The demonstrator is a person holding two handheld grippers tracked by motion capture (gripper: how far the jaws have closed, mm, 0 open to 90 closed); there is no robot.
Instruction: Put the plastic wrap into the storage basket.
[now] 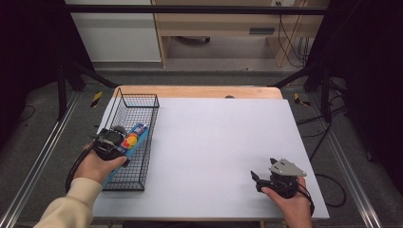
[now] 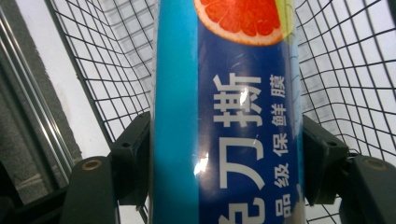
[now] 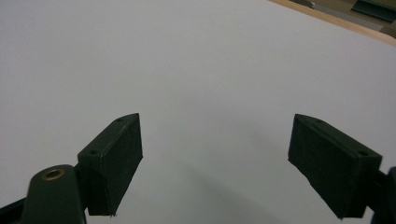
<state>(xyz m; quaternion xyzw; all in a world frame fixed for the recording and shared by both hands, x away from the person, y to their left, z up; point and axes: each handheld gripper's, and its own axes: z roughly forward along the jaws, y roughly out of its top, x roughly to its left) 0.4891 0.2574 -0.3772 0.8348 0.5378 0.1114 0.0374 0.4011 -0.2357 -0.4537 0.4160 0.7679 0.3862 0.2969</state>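
From the high view, my left gripper (image 1: 124, 142) sits at about 9 o'clock on the worktop (image 1: 218, 142), over the wire basket (image 1: 138, 102), with a long blue box of cling film (image 1: 136, 135) between its jaws; the box lies lengthwise inside the basket. My right gripper (image 1: 256, 179) rests near 5 o'clock, well apart from it, on bare worktop.

In the left gripper view, both jaws press against the sides of the box (image 2: 224, 121), the basket mesh (image 2: 345, 70) behind it. I judge I am either setting it down or lifting it out; I cannot tell which. The next move calls for keeping the box level and clear of the wire walls.

In the right gripper view, my jaws stand wide apart, holding nothing, above the white worktop (image 3: 196, 60).
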